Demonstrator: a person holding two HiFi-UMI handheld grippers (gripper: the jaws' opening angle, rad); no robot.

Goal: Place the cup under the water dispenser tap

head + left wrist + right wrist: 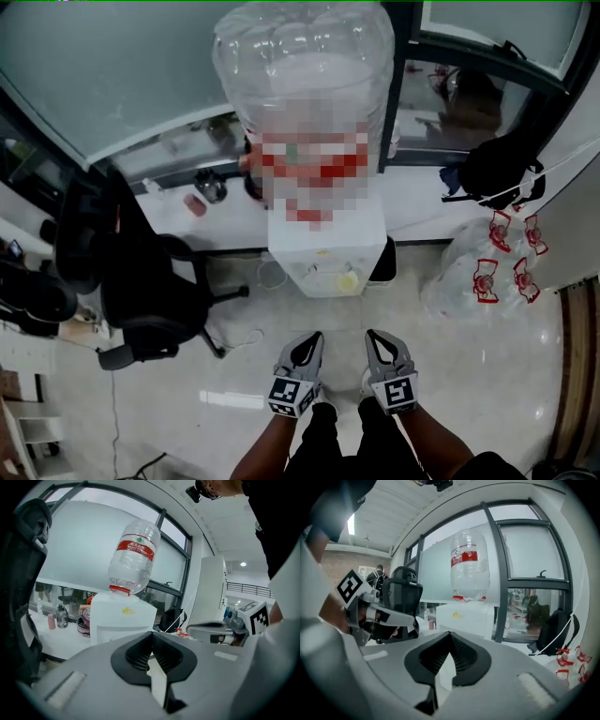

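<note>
The white water dispenser (328,248) stands on the floor ahead of me, with a big clear bottle (305,66) upside down on top. Its taps are hard to make out from above. My left gripper (314,336) and right gripper (372,334) hang side by side in front of it, apart from it, both pointing at it. In the left gripper view the dispenser (119,620) shows past the left gripper (151,633), whose jaws meet with nothing between them. The right gripper (450,633) is likewise shut and empty. No cup is in either gripper.
A black office chair (141,281) stands left of the dispenser. Behind it a white ledge (234,223) carries a small pink container (194,204) and a dark flask (211,186). A black backpack (502,169) and bagged empty bottles (478,272) lie at the right.
</note>
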